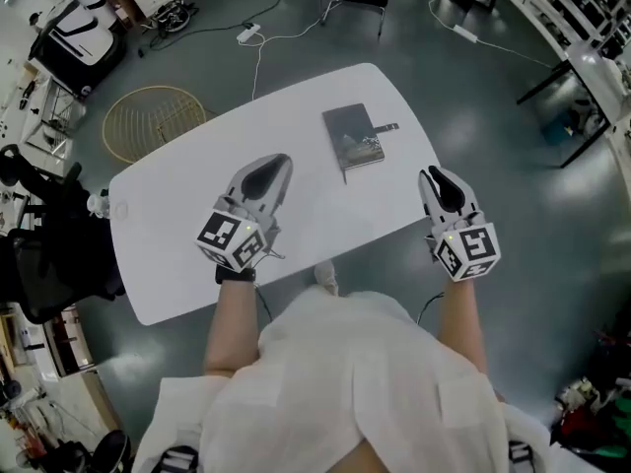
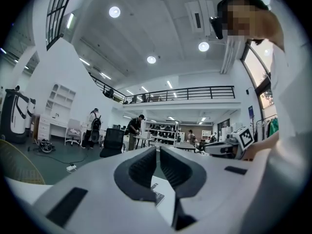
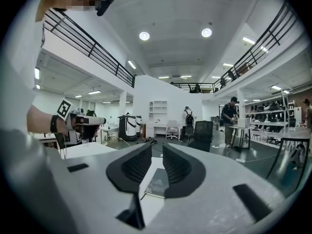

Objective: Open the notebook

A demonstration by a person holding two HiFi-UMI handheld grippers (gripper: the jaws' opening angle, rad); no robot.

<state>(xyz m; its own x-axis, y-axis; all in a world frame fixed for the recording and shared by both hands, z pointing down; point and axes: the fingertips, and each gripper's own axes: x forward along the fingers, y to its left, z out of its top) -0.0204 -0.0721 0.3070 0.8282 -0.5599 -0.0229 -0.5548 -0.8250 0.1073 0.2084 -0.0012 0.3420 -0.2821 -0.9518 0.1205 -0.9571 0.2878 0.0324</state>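
— Checking the head view: what was recorded?
— One notebook (image 1: 355,138), closed, lying on the far part of one white table (image 1: 296,116); two grippers, left gripper (image 1: 279,162) and right gripper (image 1: 430,173), short of it, not touching.
— What did only the gripper views show?
— Jaws: left a narrow slit, right slightly wider, both empty.

— What sort of place is this?
— A large open lab hall. It has a high ceiling with round lights (image 2: 114,11), a railed mezzanine (image 2: 195,92), white shelving (image 2: 59,101), people (image 2: 138,126) at work tables (image 3: 240,127), and cables (image 1: 258,62) across a grey floor (image 1: 473,97).
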